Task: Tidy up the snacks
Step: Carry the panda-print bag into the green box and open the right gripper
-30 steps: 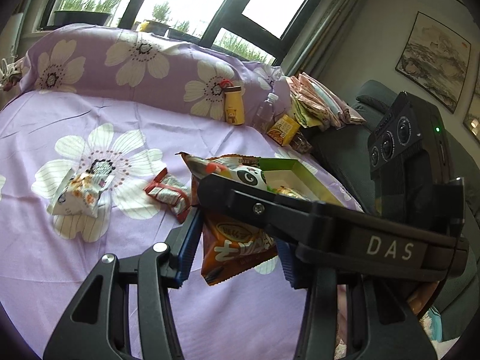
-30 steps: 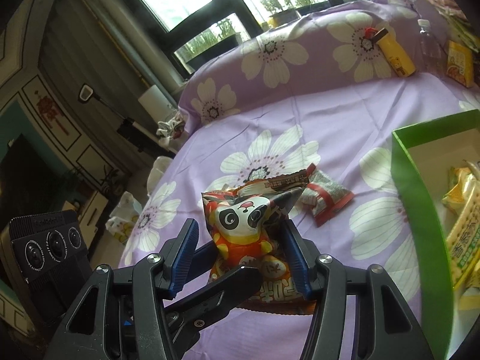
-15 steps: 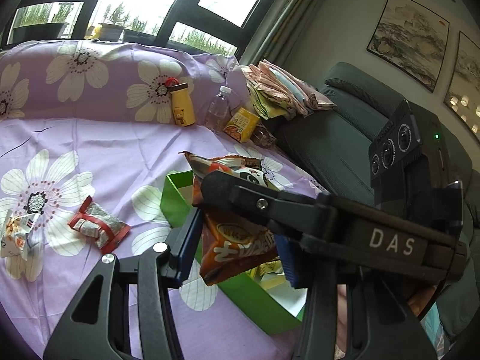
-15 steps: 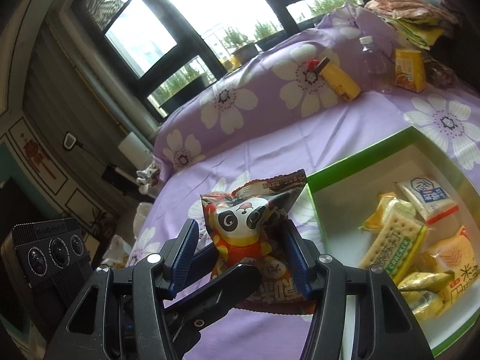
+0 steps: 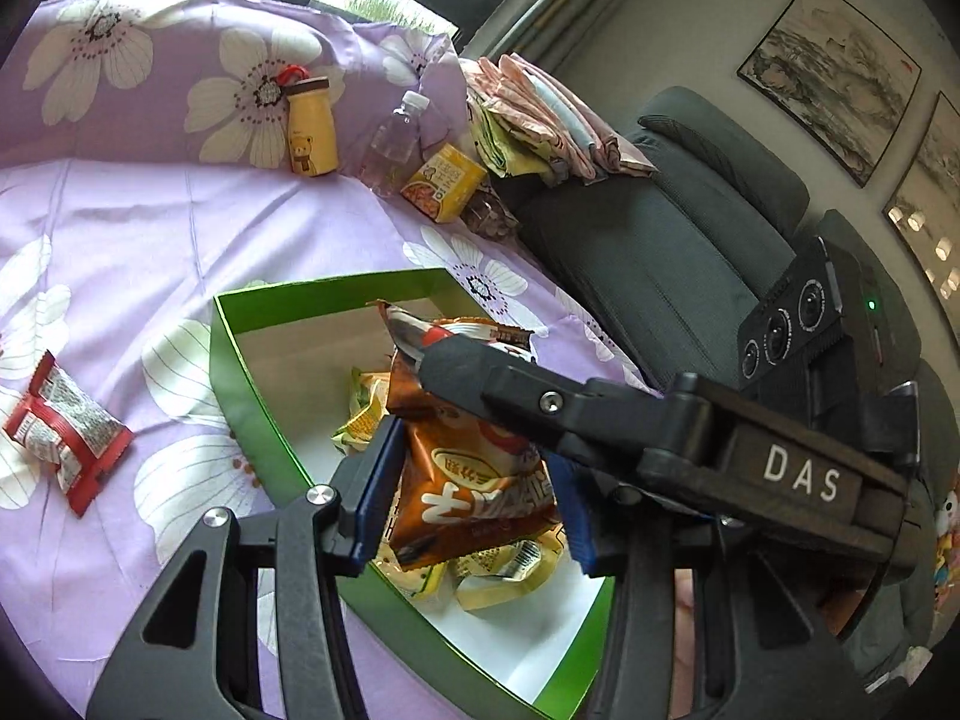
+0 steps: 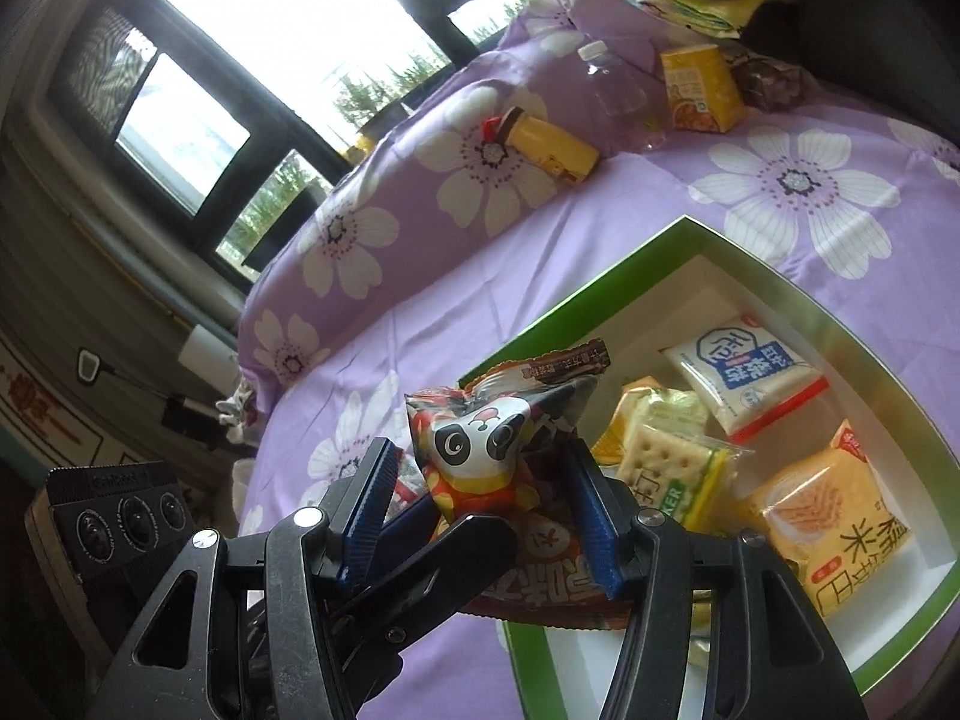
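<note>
My left gripper is shut on an orange-brown snack bag and holds it above the green box. My right gripper is shut on a panda snack bag; its arm crosses the left wrist view. Both bags hang together over the box's near left corner. The box holds several packets: crackers, a white packet, a yellow packet. A red-and-white snack packet lies on the purple sheet left of the box.
A yellow bottle, a clear water bottle and a yellow carton stand by the flowered pillow. Folded cloths lie on a dark sofa to the right. Windows are behind.
Both grippers have carried their bags to the right, from over the sheet to over the green box. The red packet now lies far left.
</note>
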Motion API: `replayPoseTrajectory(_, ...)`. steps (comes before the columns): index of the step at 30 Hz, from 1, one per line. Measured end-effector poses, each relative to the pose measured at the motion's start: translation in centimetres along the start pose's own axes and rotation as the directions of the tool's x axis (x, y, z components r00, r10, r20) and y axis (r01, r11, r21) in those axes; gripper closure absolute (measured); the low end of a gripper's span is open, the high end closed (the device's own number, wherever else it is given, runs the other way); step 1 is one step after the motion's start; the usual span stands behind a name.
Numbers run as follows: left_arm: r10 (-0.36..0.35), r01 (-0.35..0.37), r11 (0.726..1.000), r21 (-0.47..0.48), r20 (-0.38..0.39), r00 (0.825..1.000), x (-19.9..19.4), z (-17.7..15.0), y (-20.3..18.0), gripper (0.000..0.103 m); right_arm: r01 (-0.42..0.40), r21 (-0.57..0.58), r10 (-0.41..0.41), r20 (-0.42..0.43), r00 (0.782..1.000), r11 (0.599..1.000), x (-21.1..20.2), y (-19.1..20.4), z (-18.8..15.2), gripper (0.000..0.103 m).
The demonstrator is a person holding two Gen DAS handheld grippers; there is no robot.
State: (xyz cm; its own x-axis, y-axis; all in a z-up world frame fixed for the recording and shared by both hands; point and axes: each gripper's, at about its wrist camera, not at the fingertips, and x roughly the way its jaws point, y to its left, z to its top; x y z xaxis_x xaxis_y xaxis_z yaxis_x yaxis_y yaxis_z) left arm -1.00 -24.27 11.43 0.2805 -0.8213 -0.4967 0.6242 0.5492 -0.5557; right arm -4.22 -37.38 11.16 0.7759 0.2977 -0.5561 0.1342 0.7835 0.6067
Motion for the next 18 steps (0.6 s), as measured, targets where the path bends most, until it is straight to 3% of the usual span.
replayPoseTrajectory(13,-0.014,0.005,0.995,-0.103,-0.085,0.996,2.5,-0.2,1.3,0.055,0.073,0.113,-0.068,-0.043,0.997,0.991,1.5,-3.0,0.5,0.044)
replayPoseTrajectory(16,-0.004,-0.006,0.994,-0.107,-0.092,0.996,2.2,-0.1,1.1,0.052,0.076,0.15,-0.071,-0.042,0.997,0.986,1.5,-3.4,0.4,0.044)
replayPoseTrajectory(18,0.029,-0.035,0.996,-0.082,-0.073,0.997,1.3,-0.1,0.9,0.043,0.057,0.137,-0.053,-0.033,0.998,0.989,1.3,-3.1,0.4,0.044)
